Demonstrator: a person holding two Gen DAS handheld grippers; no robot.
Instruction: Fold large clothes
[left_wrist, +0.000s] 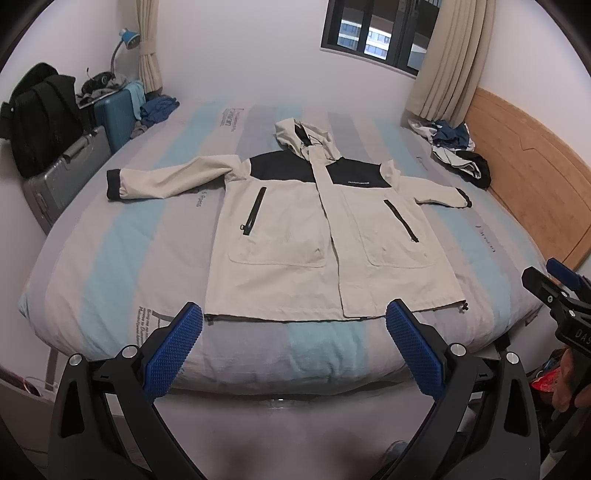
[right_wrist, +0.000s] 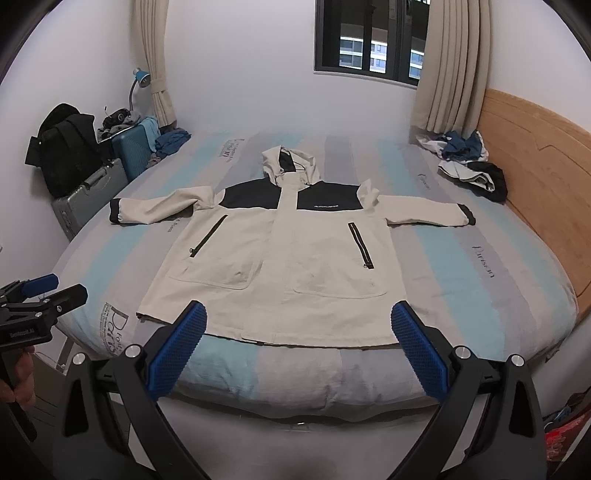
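Note:
A cream hooded jacket (left_wrist: 295, 236) with black shoulder panels lies flat, front up, on the bed (left_wrist: 122, 240), sleeves spread to both sides and hood toward the far wall. It also shows in the right wrist view (right_wrist: 280, 273). My left gripper (left_wrist: 293, 321) is open and empty, held above the near bed edge just short of the jacket's hem. My right gripper (right_wrist: 298, 321) is open and empty, over the hem. The right gripper shows at the right edge of the left wrist view (left_wrist: 554, 284), and the left gripper at the left edge of the right wrist view (right_wrist: 44, 295).
A pile of clothes (left_wrist: 458, 151) lies at the far right by the wooden headboard (left_wrist: 532, 184). Suitcases (left_wrist: 66, 177), a black bag (left_wrist: 40, 118) and a blue lamp (left_wrist: 127, 38) stand left of the bed. A window (left_wrist: 380, 33) with curtains is on the far wall.

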